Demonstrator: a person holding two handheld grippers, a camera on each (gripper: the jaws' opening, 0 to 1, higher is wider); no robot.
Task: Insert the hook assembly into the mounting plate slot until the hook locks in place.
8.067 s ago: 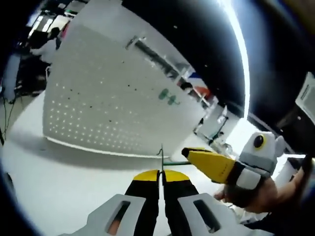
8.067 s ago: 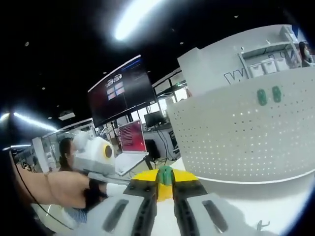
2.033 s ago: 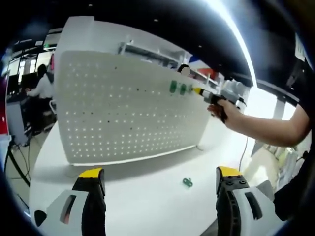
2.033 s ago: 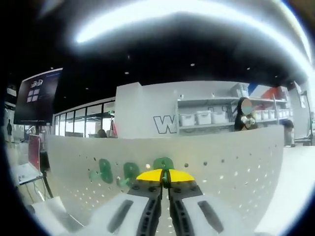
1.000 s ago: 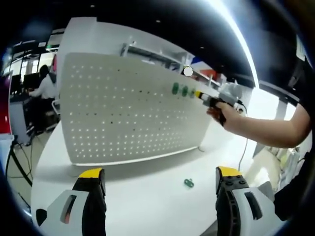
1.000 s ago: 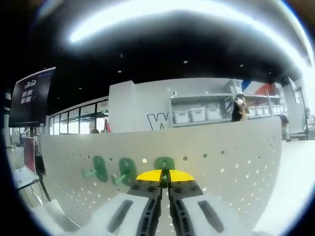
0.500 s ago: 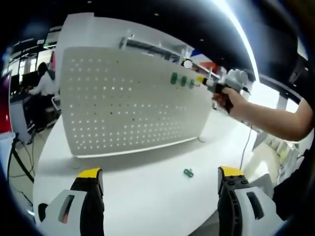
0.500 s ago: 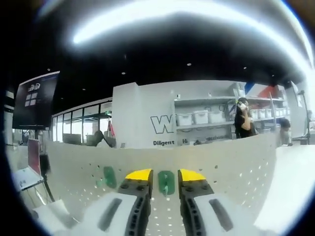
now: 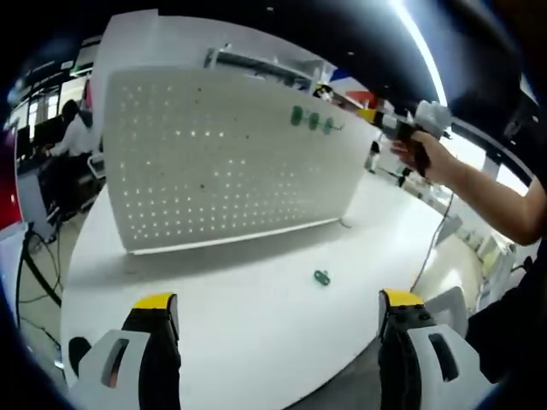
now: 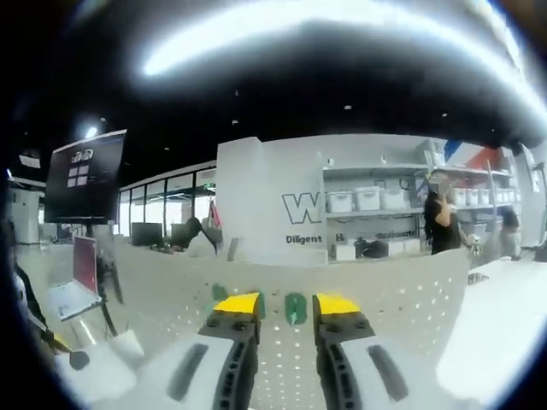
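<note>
The white perforated mounting plate [image 9: 214, 162] stands upright on a white table [image 9: 256, 342]. Three green hooks [image 9: 313, 121] sit in a row near its upper right corner. In the left gripper view, my right gripper [image 9: 369, 114] hovers just right of that row, held by a hand [image 9: 420, 152]. A loose green hook [image 9: 321, 277] lies on the table in front of the plate. My left gripper [image 9: 278, 301] stands wide open and empty over the table's near side. In the right gripper view, my right gripper [image 10: 286, 305] is open, and a green hook [image 10: 295, 307] stuck in the plate [image 10: 393, 307] shows between its yellow tips.
A cable [image 9: 426, 256] trails off the table's right side. Behind the plate are a dark monitor [image 10: 85, 175], a laptop [image 10: 75, 286], shelves with white bins [image 10: 359, 201] and people standing or seated in the background.
The right gripper, shut on the green hook a second ago, has opened and drawn slightly back, leaving the hook in the plate. The left gripper stays wide open; its view has tilted slightly.
</note>
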